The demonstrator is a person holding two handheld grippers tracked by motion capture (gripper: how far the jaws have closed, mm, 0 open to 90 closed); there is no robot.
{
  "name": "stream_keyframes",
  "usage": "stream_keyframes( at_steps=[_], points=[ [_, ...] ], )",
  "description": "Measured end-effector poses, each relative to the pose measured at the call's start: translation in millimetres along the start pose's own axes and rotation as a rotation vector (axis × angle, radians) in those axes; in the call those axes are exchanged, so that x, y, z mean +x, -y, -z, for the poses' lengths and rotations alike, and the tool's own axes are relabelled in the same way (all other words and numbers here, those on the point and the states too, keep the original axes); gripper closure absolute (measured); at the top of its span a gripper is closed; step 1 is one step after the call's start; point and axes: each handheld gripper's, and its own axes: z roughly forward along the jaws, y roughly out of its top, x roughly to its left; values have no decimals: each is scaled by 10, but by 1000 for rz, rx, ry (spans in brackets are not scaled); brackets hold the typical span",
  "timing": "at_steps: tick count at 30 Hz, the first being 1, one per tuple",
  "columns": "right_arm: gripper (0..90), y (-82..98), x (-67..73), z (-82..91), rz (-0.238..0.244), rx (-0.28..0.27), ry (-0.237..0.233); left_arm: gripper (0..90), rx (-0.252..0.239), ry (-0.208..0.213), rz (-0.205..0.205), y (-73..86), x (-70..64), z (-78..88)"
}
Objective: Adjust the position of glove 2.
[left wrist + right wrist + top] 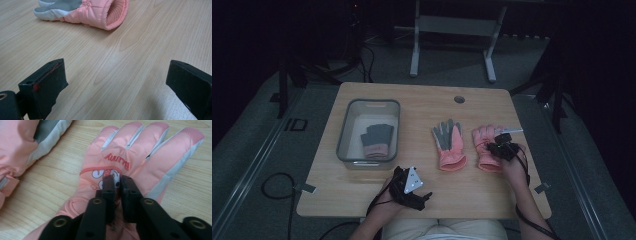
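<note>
A pink glove lies back up on the right of the wooden table, its printed back facing me. My right gripper is down on it, shut on a pinch of the glove's fabric near the wrist. A second pink glove lies palm up just to its left, grey palm showing. My left gripper rests near the table's front edge, open with nothing between its jaws, pointing toward that second glove's cuff.
A clear plastic bin stands on the table's left half, with a dark grey glove with a pink cuff inside it. A round cable hole sits near the far edge. A table frame stands beyond on the floor.
</note>
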Motion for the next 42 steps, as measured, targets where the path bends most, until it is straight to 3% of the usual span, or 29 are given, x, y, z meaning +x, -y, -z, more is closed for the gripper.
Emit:
stream_keyframes(
  at_steps=[2,9,14,19,21,29,33,42],
  points=[
    [867,-50,-8,59,-15,-7,-11,25,0,-1,0,1,1,1],
    [873,-221,41,248,3,-43,-20,25,-2,-1,2,-2,5,4],
    [872,-422,123,424,2,-84,19,25,5,-3,7,2,10,-1],
    [872,-540,190,521,4,-110,-10,26,2,-2,10,1,12,1],
    [872,-688,288,652,23,-144,-23,25,5,-4,6,0,8,0],
    [871,-942,583,884,78,-201,-47,25,5,-2,4,-1,6,1],
    [872,-1021,759,927,111,-215,-59,25,4,-1,3,-2,2,2],
    [872,-1091,1055,897,132,-201,-88,25,2,2,1,-3,5,2]
  ],
)
